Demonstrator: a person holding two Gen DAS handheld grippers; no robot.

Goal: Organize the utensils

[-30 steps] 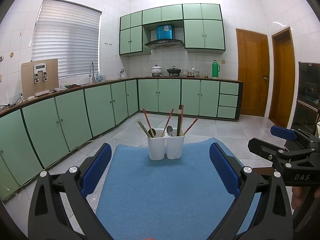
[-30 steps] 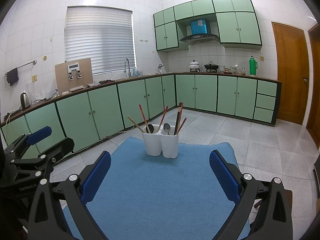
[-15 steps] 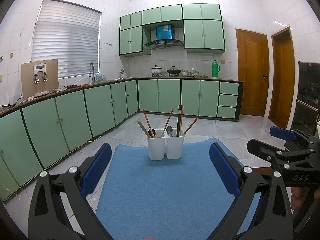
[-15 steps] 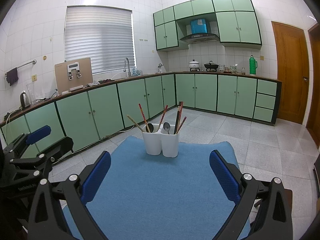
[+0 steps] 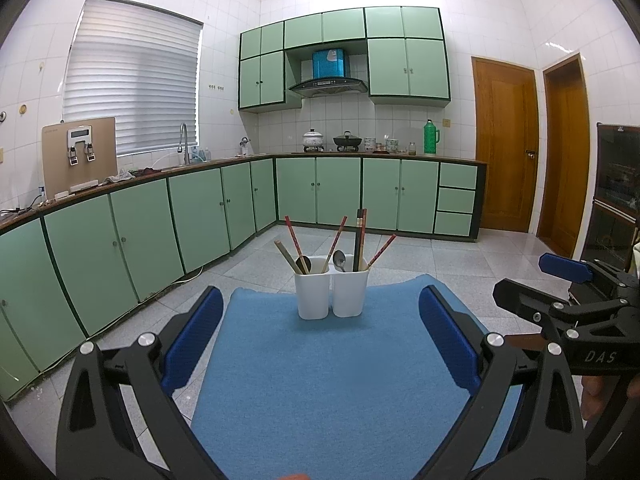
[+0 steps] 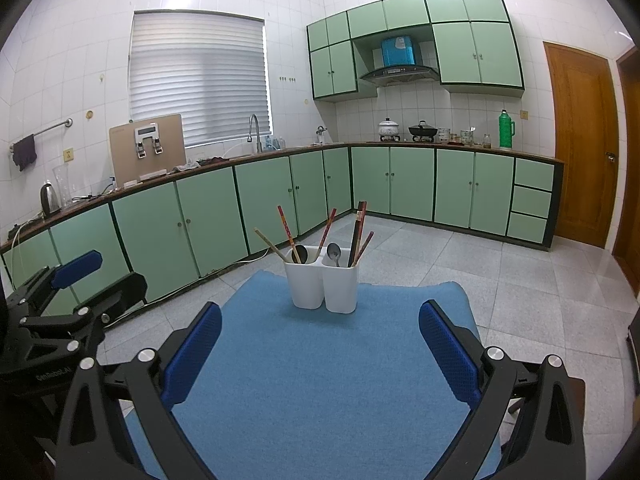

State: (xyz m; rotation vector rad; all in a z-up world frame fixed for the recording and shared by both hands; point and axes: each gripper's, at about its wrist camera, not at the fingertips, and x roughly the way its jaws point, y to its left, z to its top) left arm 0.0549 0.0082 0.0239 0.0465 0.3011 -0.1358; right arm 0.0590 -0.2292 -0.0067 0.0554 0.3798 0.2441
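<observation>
The cabinets (image 5: 192, 224) are running along the far walls, well apart from my work. The mat (image 5: 320, 360) is lying under both my tongs, its far edge just behind the holder (image 5: 331, 294). The holder is standing upright near that edge, its two compartments carrying chopsticks (image 5: 360, 236) and spoons (image 5: 339, 258). I am holding my left gripper (image 5: 320, 340) and my right gripper (image 6: 320, 344) spread wide, gripping nothing. Bare mat is lying between them and the holder.

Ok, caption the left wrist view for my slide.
Open left claw faces a white two-cup holder of chopsticks and spoons on a blue mat.
</observation>
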